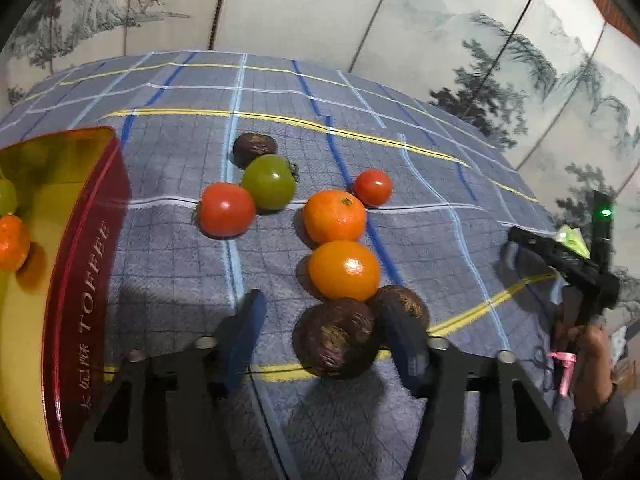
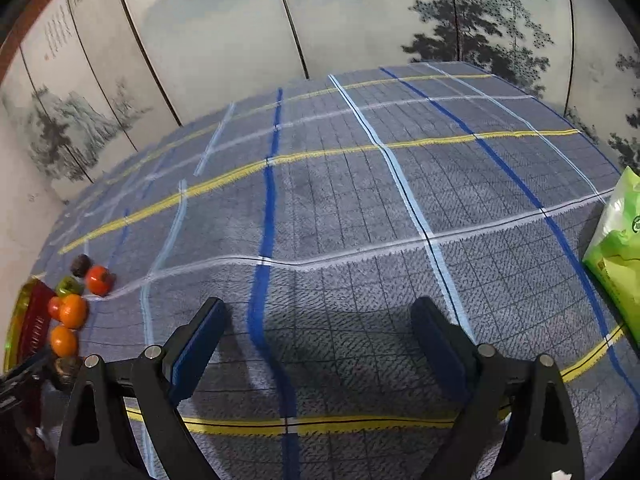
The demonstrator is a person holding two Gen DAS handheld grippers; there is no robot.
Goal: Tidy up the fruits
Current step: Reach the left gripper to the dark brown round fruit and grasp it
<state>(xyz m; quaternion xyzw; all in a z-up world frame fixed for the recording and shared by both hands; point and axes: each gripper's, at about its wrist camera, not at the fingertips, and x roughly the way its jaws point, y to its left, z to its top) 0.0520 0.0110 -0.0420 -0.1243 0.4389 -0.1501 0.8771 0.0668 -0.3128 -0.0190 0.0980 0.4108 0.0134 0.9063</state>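
Left gripper (image 1: 324,336): fingers apart, straddling dark brown fruit (image 1: 338,338) on plaid-cloth surface (image 1: 168,280); contact cannot tell. Second brown fruit (image 1: 404,304) just beside. Two oranges (image 1: 344,270), two red tomatoes (image 1: 226,210), green tomato (image 1: 269,182) near. Red tin (image 1: 86,256) at left, orange and green fruit inside. Right gripper (image 2: 320,340): fingers apart, holding nothing, over bare cloth; green bag (image 2: 616,240) at right.

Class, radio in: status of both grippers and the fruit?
Left gripper open around brown fruit. Right gripper open, empty. Red tin left. Orange crowds target.
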